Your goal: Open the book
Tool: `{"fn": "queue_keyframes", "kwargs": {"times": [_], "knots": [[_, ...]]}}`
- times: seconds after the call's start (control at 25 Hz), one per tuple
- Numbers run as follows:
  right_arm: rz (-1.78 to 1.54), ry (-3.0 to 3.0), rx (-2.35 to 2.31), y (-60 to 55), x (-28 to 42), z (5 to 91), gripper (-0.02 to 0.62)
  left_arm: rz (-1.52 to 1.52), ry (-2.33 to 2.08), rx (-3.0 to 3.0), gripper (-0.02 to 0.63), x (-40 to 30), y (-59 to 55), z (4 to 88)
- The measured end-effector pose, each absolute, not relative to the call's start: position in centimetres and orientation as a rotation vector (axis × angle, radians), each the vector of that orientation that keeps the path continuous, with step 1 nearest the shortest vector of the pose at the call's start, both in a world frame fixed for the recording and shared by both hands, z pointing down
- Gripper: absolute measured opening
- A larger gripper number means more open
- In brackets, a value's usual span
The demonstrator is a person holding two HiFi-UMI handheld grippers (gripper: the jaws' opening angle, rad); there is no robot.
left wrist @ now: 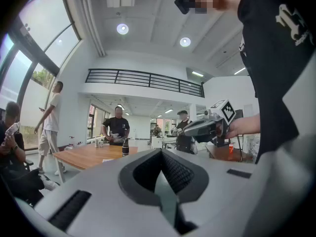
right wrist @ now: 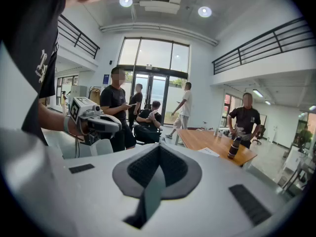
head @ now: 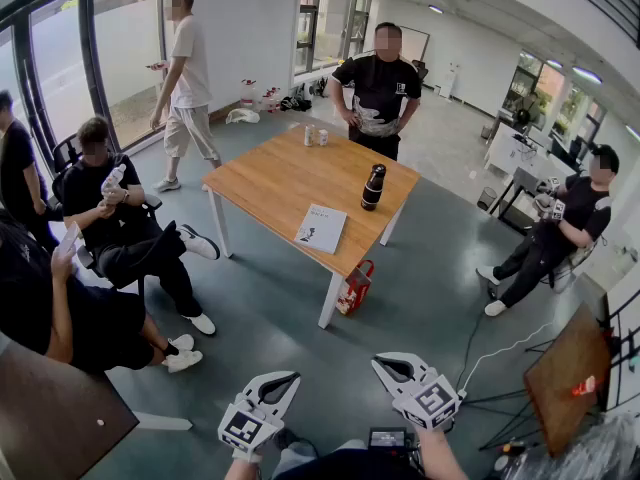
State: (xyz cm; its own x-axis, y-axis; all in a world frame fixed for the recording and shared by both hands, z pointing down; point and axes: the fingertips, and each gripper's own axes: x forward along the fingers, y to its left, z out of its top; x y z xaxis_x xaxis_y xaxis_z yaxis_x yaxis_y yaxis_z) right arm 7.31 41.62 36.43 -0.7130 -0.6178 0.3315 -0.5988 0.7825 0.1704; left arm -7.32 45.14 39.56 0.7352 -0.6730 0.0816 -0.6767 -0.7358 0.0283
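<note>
Book with a white cover and a dark printed figure (head: 321, 228) is lying closed and flat near the front edge of the light wooden square table (head: 262, 183), with a tall black cylindrical bottle (head: 373, 187) standing just beyond it and two small pale cans (head: 315, 136) sitting at the far side. People are standing and sitting around the table. The white left gripper (head: 285, 383) and the white right gripper (head: 390, 368) are hanging low at the person's front, well apart from the table, so the task is looking not yet begun. Each gripper's own view is showing its jaws pressed together along one seam, with nothing caught between them. Trouble is likely lying in the thin cover: closed jaws pushing at it are liable to be sliding the whole book toward the nearby edge instead of lifting the cover, and a wide sweep is risking toppling the black bottle onto the pages
</note>
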Motion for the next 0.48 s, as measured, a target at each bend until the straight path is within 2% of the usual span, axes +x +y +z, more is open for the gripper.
{"fn": "queue_keyframes", "kwargs": {"times": [0.2, 0.48], "knots": [[-0.065, -2.583, 0.913, 39.8, 4.9, 37.0, -0.015, 0.077, -1.123, 2.868, 0.006, -9.8, 43.2, 40.3], [-0.028, -2.561, 0.93, 35.9, 5.4, 37.8, -0.015, 0.091, -1.088, 2.842, 0.006, -9.7, 39.2, 41.5]]}}
